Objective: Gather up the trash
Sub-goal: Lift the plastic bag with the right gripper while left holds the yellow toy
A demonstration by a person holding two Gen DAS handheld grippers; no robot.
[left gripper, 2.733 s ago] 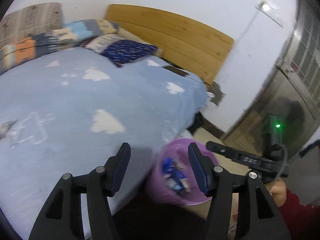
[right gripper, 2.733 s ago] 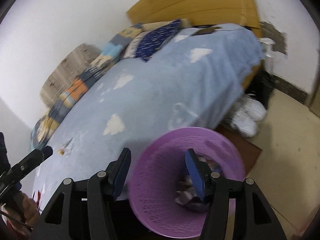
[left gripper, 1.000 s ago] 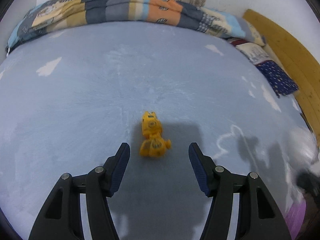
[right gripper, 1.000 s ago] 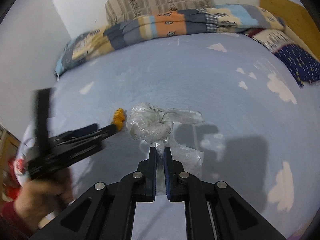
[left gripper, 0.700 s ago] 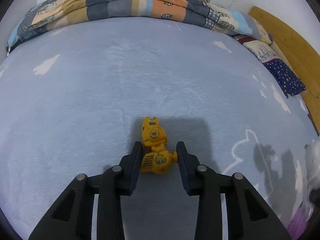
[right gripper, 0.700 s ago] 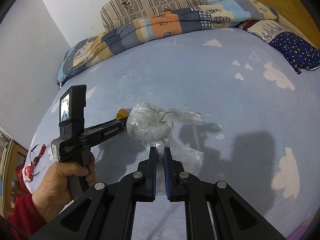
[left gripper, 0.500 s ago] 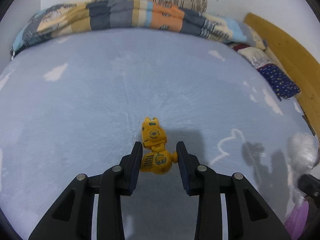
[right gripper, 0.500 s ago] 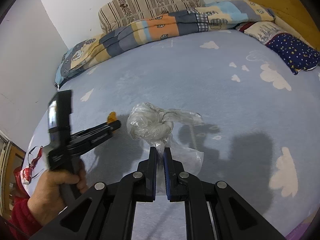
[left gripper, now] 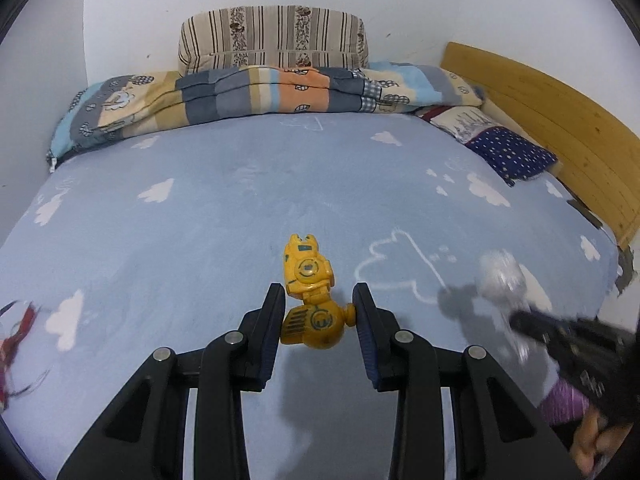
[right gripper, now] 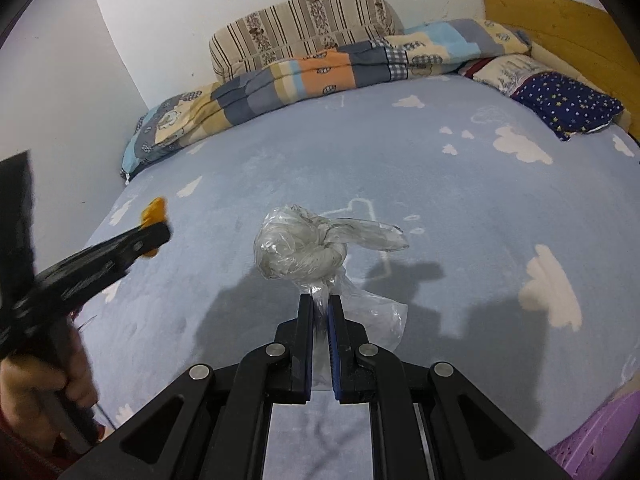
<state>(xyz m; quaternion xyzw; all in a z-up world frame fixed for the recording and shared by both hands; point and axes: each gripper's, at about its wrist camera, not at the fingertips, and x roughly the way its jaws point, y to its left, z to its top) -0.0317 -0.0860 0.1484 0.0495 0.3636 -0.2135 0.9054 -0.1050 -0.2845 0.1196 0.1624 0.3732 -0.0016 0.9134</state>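
Note:
My left gripper (left gripper: 319, 312) is shut on a small yellow toy robot (left gripper: 309, 292) and holds it above the blue cloud-print bedspread (left gripper: 240, 200). The toy's round end sits between the pads. My right gripper (right gripper: 319, 316) is shut on a knotted clear plastic bag (right gripper: 304, 250), lifted off the bed. In the right wrist view the left gripper (right gripper: 150, 236) shows blurred at the left with the yellow toy (right gripper: 154, 210). In the left wrist view the right gripper (left gripper: 516, 320) and the bag (left gripper: 502, 276) show blurred at the right.
A folded patchwork quilt (left gripper: 256, 92) and a striped cushion (left gripper: 272, 38) lie along the far wall. Pillows (right gripper: 560, 100) sit by the wooden headboard (left gripper: 560, 120). A purple bin (right gripper: 600, 440) is at the bed's right edge. A red wrapper (left gripper: 16, 328) lies at the left.
My left gripper closed on the yellow toy and has lifted it off the bed. My right gripper stays shut on the plastic bag and has risen with it.

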